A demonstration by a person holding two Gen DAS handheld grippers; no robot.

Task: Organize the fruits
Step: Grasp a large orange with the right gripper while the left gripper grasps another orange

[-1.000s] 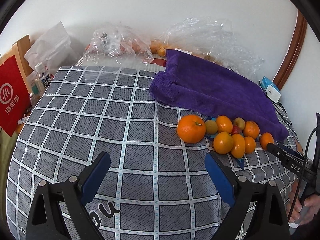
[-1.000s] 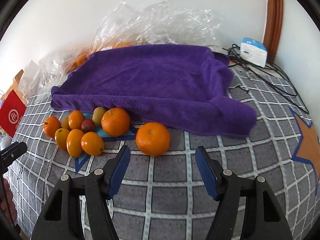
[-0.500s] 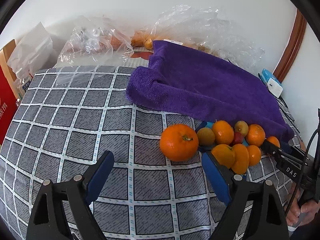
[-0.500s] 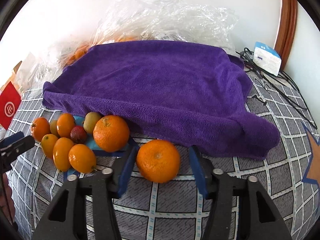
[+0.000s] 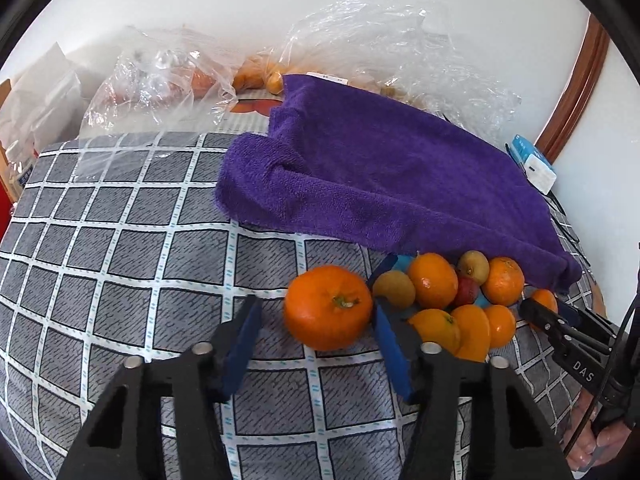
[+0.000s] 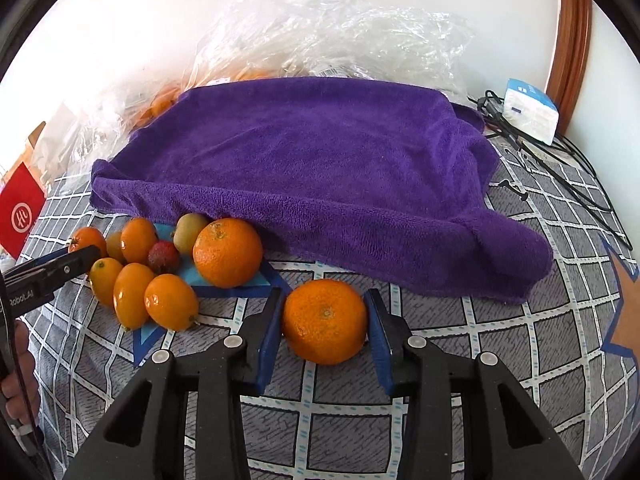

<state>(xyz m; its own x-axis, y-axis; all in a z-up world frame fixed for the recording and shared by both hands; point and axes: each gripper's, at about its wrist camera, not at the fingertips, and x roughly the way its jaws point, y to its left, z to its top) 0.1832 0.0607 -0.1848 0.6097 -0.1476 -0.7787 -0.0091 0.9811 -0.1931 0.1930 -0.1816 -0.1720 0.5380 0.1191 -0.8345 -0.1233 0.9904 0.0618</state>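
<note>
My right fingers point(image 6: 325, 330) are closing on a round orange mandarin point(image 6: 325, 321); my left fingers point(image 5: 316, 340) (not yet touching) are closing around another mandarin point(image 5: 329, 306), which may roll away.

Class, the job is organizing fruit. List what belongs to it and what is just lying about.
Job: big orange, second orange, small fruit pile, right hand-held gripper.
Lying about: purple towel, plastic bags, white box, cables.

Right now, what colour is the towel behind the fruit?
Purple; the towel shows best in the right wrist view.
</note>
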